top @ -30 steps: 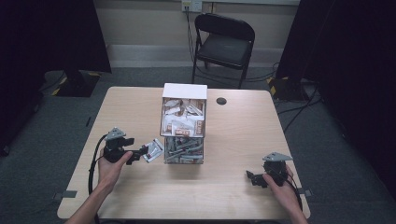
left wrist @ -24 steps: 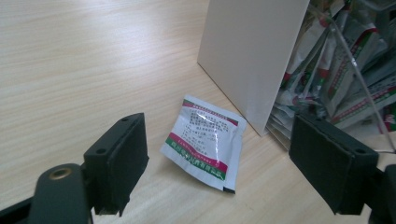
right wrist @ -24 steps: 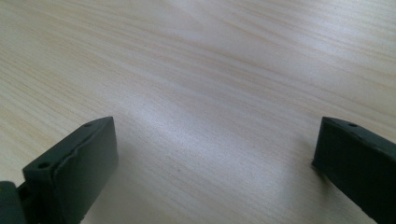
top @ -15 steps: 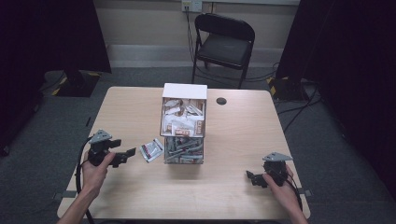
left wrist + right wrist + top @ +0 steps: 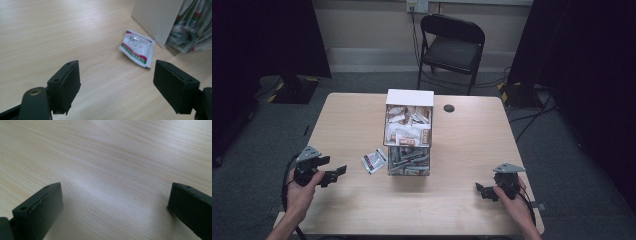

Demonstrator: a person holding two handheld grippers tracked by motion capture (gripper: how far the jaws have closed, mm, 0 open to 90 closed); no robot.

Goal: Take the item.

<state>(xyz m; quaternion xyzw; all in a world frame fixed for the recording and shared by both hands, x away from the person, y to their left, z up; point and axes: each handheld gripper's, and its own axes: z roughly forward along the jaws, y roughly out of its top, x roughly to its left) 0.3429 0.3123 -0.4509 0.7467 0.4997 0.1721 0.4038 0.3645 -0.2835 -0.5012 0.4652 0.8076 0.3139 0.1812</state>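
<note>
Jaws apart and empty, the left gripper (image 5: 329, 175) sits low near the table's (image 5: 462, 150) left edge, aimed at the sachet (image 5: 137, 48) lying flat just beside the clear dispenser box (image 5: 408, 134). If that sachet is the target, I'd slide in low and pinch one raised edge, keeping off the box wall. Bare wood lies between them. Farther right, the right gripper (image 5: 487, 192) rests wide open near the front edge, well apart.
</note>
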